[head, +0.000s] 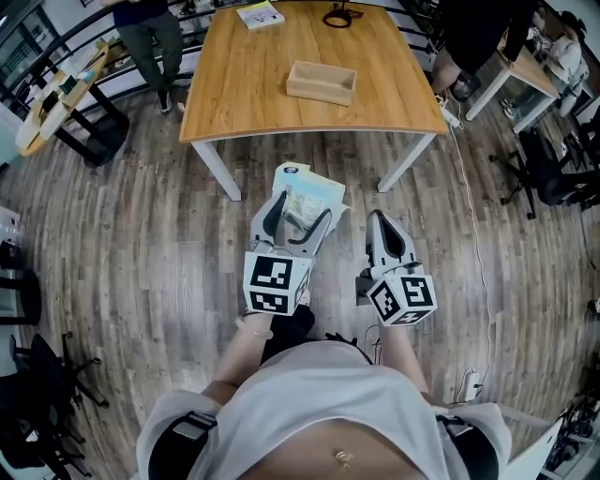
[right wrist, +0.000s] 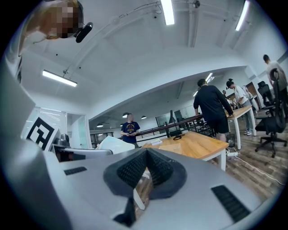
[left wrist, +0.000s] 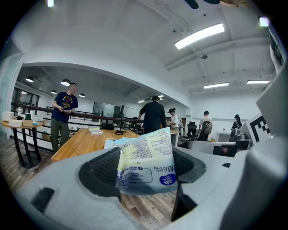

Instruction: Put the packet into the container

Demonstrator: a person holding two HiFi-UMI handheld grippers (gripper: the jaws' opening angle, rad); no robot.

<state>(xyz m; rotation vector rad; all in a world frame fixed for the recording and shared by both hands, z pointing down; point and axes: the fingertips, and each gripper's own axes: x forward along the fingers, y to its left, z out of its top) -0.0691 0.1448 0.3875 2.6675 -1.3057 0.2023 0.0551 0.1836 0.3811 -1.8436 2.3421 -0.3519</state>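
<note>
A white, blue and yellow packet (head: 307, 195) sticks out forward from my left gripper (head: 300, 217), whose jaws are shut on its lower end. In the left gripper view the packet (left wrist: 146, 162) fills the gap between the dark pads (left wrist: 101, 173). The container, a shallow wooden box (head: 322, 82), stands on the wooden table (head: 244, 94) ahead of both grippers. To the right of the left one, my right gripper (head: 381, 221) is held above the floor. Its pads (right wrist: 128, 173) meet with nothing between them. The box (right wrist: 173, 147) shows just past its tips.
A booklet (head: 260, 15) and a black cable coil (head: 342, 16) lie at the table's far edge. People stand beyond the table (left wrist: 63, 114). A round side table (head: 56, 94) is at left, office chairs (head: 548, 173) at right, and a white cord (head: 475, 244) runs across the floor.
</note>
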